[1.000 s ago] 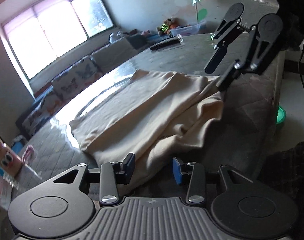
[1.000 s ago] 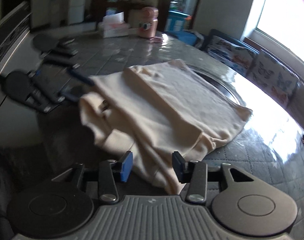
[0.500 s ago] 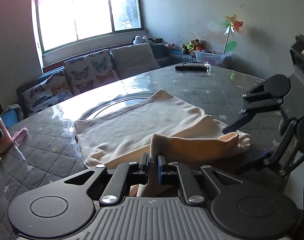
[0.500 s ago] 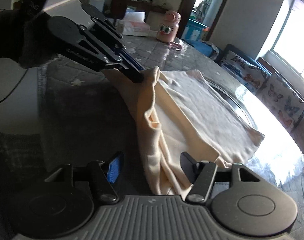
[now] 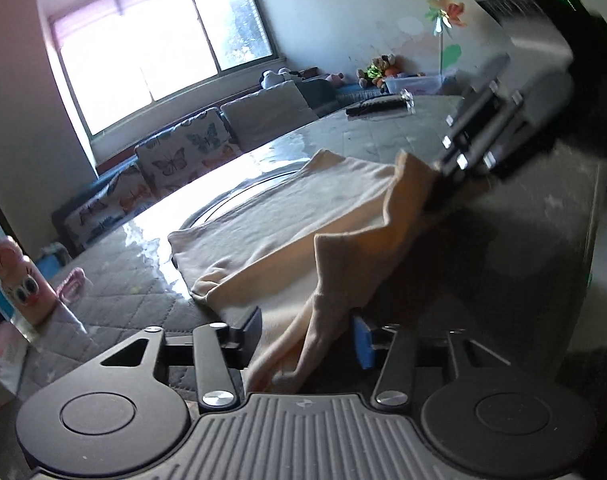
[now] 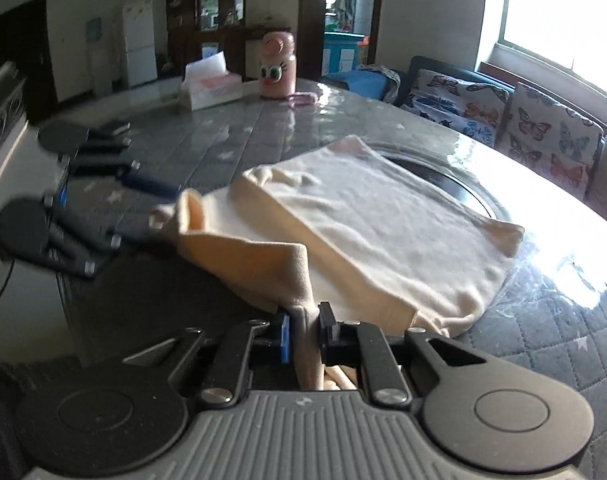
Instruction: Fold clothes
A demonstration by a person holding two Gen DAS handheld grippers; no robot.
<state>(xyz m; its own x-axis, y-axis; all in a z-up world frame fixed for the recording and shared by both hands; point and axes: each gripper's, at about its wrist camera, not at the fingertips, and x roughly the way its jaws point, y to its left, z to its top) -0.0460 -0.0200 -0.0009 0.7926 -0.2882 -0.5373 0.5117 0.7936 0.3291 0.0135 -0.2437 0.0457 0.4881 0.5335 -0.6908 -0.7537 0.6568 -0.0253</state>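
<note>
A cream garment (image 5: 287, 216) lies partly folded on the grey quilted table (image 5: 523, 216). It also shows in the right wrist view (image 6: 383, 216). My left gripper (image 5: 305, 334) is open, with a hanging corner of the garment loose between its jaws. In the right wrist view the left gripper (image 6: 143, 204) appears blurred at the garment's far corner. My right gripper (image 6: 303, 332) is shut on a bunched edge of the garment and holds it raised. In the left wrist view the right gripper (image 5: 455, 176) sits at the lifted corner.
A pink cartoon bottle (image 6: 277, 66) and a tissue box (image 6: 209, 86) stand at the far side of the table. A dark remote (image 5: 377, 106) lies near the other edge. A sofa with butterfly cushions (image 6: 503, 116) runs under the window. A round inset ring (image 6: 447, 176) marks the table's middle.
My left gripper has opened and let the garment corner slip loose. My right gripper has closed on the garment's edge and lifted it.
</note>
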